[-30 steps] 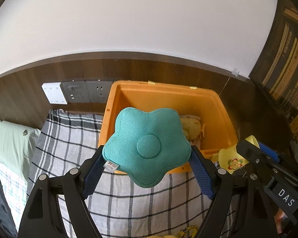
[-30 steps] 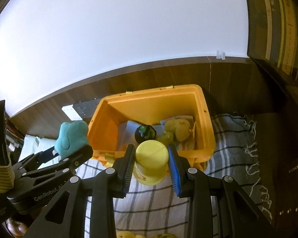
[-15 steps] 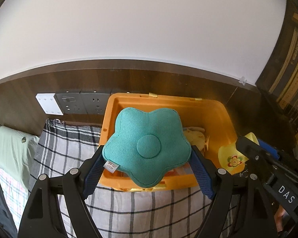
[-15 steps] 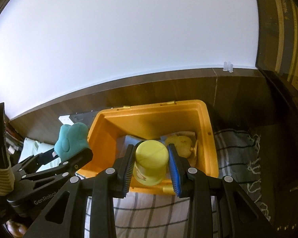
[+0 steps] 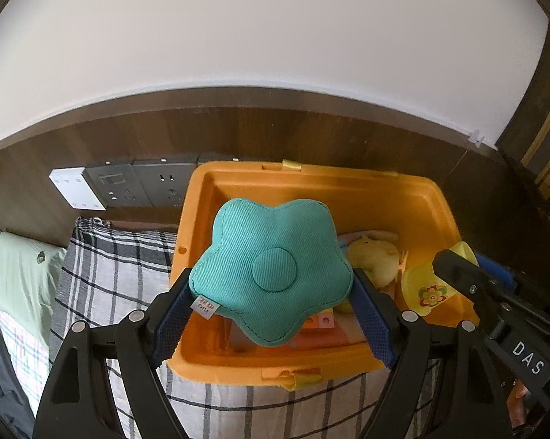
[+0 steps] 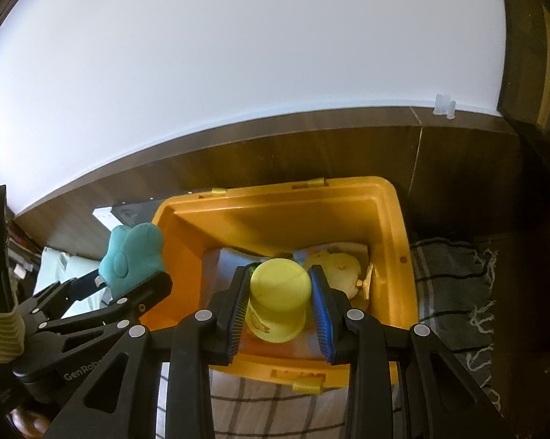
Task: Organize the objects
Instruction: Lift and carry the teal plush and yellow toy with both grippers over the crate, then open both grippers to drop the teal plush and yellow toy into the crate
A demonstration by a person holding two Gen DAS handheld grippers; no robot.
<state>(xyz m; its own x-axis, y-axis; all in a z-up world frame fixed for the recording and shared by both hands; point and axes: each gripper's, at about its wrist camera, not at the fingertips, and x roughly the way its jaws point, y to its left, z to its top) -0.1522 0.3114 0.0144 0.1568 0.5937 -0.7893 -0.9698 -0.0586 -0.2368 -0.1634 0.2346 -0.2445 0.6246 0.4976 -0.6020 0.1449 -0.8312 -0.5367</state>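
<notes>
1. Both grippers have advanced over the orange plastic bin (image 5: 414, 201), which now fills more of each view
2. Left gripper (image 5: 271, 314) pinches a teal ribbed-fabric flower cushion (image 5: 271, 270) above the bin's left half
3. Right gripper (image 6: 278, 307) clamps a smooth yellow plastic cup (image 6: 277, 300), upside down over the bin interior
4. A pale yellow plush toy (image 6: 335, 265) lies inside; the bin sits on a plaid woven cloth (image 5: 110, 274)

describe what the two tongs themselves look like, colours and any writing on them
Both tongs, left and right, have matte black angular frames with triangular cutouts and silver round bolts. Each finger carries a ribbed blue pad. The left body shows white "GenRob" lettering, cut off; the right carries a white "DAS" label. No cables are visible.
</notes>
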